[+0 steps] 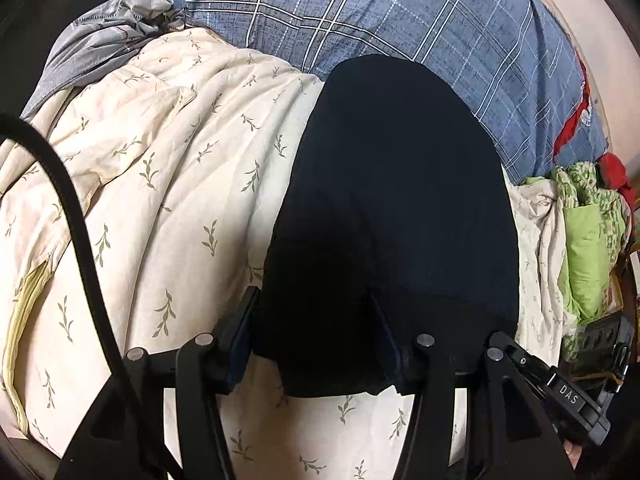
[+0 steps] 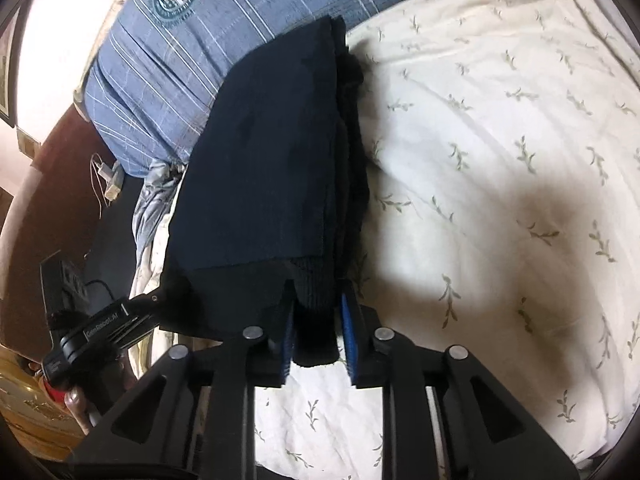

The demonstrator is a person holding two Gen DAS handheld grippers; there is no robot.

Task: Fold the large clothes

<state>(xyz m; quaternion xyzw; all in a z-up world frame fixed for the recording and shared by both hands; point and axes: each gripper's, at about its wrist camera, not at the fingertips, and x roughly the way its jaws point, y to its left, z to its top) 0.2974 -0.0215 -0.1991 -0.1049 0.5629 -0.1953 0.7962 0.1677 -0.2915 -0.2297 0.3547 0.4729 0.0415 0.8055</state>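
A dark navy folded garment [image 1: 392, 208] lies on a cream leaf-print bedspread [image 1: 168, 184]. In the left wrist view my left gripper [image 1: 316, 320] is wide open, its fingers to either side of the garment's near edge, which lies between and over them. In the right wrist view the same garment [image 2: 272, 168] shows as a stack of folded layers. My right gripper [image 2: 318, 332] has its blue-padded fingers [image 2: 349, 332] close around the stack's near corner and holds it. The other gripper [image 2: 96, 332] shows at the left of that view.
A blue plaid pillow [image 1: 400, 20] lies behind the garment. A grey cloth [image 1: 100, 44] is bunched at the far left. Green and red clothes [image 1: 592, 220] pile at the right edge. A black cable [image 1: 76, 220] crosses the left. Charger and wires [image 2: 108, 176] lie beside the bed.
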